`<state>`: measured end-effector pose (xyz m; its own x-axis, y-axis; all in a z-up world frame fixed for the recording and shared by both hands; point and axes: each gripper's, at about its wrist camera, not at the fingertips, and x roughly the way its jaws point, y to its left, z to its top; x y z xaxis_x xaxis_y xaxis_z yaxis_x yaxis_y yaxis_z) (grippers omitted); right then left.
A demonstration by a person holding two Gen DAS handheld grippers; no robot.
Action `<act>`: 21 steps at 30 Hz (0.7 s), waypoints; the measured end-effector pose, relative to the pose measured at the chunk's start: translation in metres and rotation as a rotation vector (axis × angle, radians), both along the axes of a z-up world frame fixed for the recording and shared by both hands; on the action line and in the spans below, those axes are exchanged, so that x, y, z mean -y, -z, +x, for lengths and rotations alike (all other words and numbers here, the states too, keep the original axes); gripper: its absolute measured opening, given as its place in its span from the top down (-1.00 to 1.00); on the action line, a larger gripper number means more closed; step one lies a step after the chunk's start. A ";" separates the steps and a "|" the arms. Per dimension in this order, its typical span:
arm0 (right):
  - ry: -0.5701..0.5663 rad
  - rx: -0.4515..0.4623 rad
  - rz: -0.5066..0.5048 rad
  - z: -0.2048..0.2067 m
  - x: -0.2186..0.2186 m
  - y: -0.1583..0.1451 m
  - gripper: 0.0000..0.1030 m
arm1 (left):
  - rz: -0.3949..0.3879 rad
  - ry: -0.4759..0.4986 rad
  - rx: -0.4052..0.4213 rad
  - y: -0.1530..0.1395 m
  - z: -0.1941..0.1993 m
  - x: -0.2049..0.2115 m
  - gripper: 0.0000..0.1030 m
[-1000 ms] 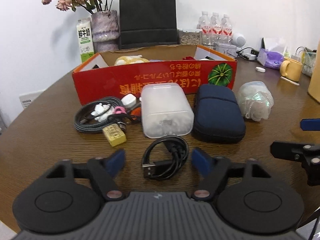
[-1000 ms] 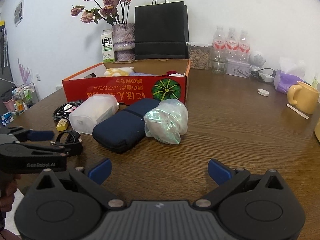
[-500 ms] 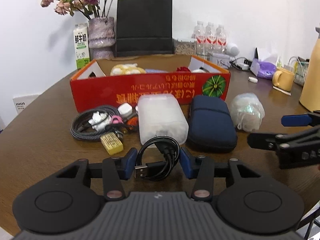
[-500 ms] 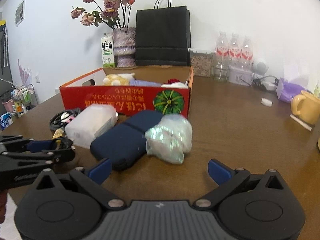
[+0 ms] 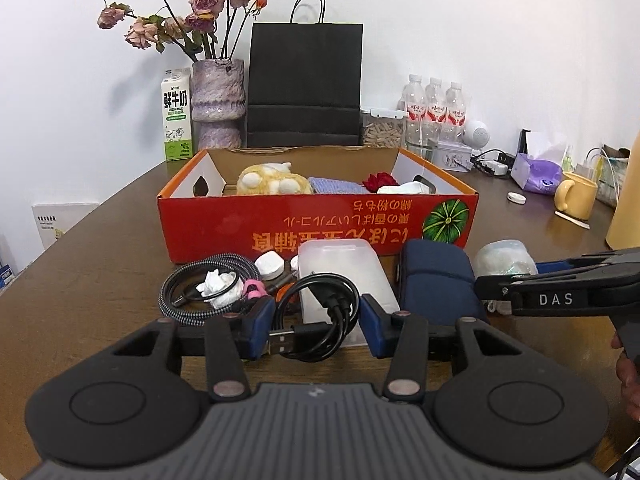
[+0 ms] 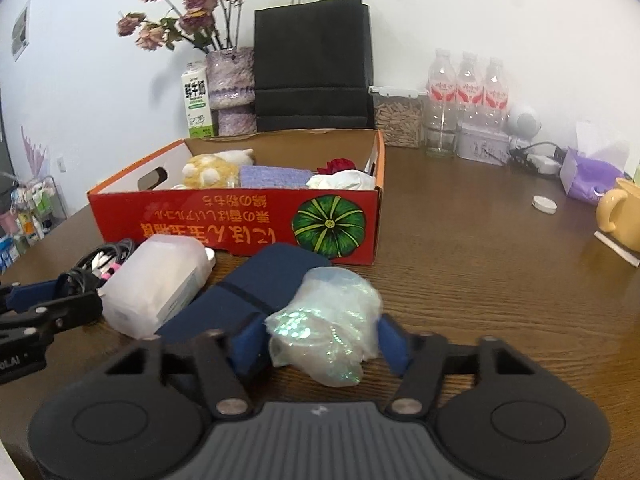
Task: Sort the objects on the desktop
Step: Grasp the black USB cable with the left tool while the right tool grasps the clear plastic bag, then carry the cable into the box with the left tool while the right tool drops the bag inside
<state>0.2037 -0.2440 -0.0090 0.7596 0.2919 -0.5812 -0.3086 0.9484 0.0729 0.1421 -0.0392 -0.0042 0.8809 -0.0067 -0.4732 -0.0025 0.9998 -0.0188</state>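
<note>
My left gripper (image 5: 318, 330) is shut on a coiled black USB cable (image 5: 320, 314) and holds it above the table in front of the red cardboard box (image 5: 316, 224). My right gripper (image 6: 322, 344) has closed around a shiny plastic bag bundle (image 6: 326, 330), its blue pads touching both sides. A frosted white case (image 5: 342, 276), a navy pouch (image 5: 436, 284) and a braided cable pile (image 5: 208, 286) lie before the box. The box holds a yellow plush (image 5: 272, 180), a blue cloth and a red flower.
A black paper bag (image 5: 306, 84), vase of dried roses (image 5: 218, 104), milk carton (image 5: 176, 114) and water bottles (image 5: 434, 108) stand behind the box. A yellow mug (image 5: 576, 196) and tissue pack stand at right. The round table's edge curves at left.
My left gripper closed on the black cable and lifted it. My right gripper moved forward to the plastic bag bundle and closed around it.
</note>
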 end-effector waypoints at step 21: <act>-0.007 0.143 0.054 -0.001 -0.004 -0.050 0.23 | -0.010 -0.001 0.120 -0.035 0.011 -0.017 0.10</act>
<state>0.2022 -0.2396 0.0415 0.8315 0.3249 -0.4507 -0.3258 0.9422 0.0782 0.1529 -0.0218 0.0307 0.9313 -0.0101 -0.3641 -0.0005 0.9996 -0.0290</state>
